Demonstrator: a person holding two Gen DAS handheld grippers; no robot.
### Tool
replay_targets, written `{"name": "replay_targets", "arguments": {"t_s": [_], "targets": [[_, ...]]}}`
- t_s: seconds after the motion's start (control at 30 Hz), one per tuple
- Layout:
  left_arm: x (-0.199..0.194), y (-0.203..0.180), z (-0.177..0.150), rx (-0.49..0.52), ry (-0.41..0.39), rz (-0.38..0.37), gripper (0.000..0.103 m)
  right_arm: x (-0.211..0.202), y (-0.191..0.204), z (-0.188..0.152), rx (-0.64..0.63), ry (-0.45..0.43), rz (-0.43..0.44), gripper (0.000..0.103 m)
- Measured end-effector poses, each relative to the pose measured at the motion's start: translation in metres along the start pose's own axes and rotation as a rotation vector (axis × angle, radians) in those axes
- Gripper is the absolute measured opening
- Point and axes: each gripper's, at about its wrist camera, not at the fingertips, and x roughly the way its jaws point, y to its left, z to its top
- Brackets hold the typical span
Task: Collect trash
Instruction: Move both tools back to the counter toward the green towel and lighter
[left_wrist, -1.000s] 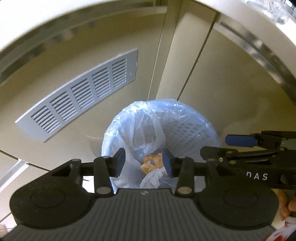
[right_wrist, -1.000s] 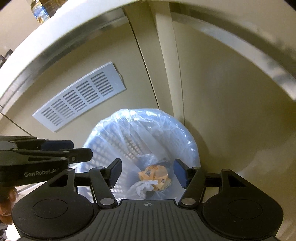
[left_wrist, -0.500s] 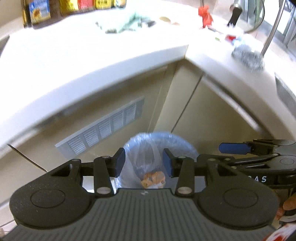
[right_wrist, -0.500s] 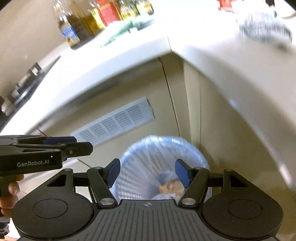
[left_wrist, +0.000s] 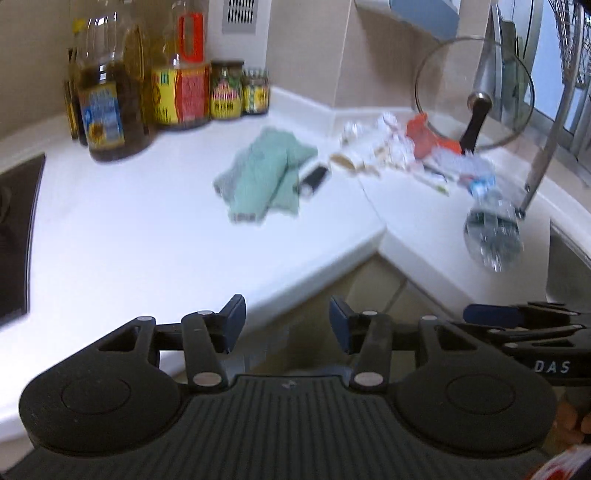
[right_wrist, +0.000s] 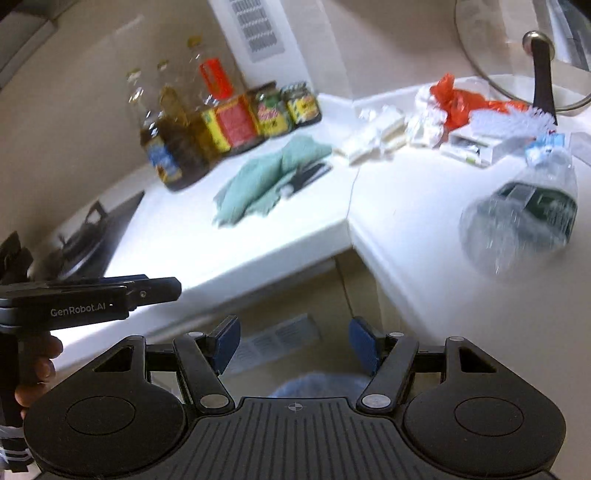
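**A:** Both our grippers are empty. The left gripper (left_wrist: 287, 325) has its jaws opening with nothing between them, and the right gripper (right_wrist: 293, 345) stands wide, also with nothing in it. So where do we go from here?

**B:** The rubbish sits up on the white counter (left_wrist: 147, 236), ahead of and above both tools. The crushed clear bottle (right_wrist: 517, 225) lies nearest, close to the counter's front edge on the right-hand run, past the inner corner.

**A:** Which of us is closer to it?

**B:** We judge the right one. In its view the bottle is forward and to the right of the jaws; in the left view the bottle (left_wrist: 493, 236) lies well off to the right, with the right gripper in between.

**A:** And its long axis?

**B:** Blurred, but it seems to point its base towards us and its neck away, towards the wall. The paper scraps (right_wrist: 376, 136) and the red bag (right_wrist: 461, 99) lie further back, near the wall
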Motion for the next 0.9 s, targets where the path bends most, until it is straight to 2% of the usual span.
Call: {"name": "replay_targets", "arguments": {"t_s": [0.43,0.57,0.9], "targets": [[0.049,0.007,0.062,0.026,-0.065,0.041,0.048,0.025,-0.045,0.074,0.058,-0.097,-0.04,0.066],[0.071,0.01,0.079,0.035,-0.068,0.059,0.055,0.039,-0.051,0.089,0.066,-0.107,-0.043,0.066],[0.127,0.016,0.109,0.064,-0.041,0.089,0.06,0.074,-0.061,0.114,0.079,-0.106,-0.054,0.066]]}}
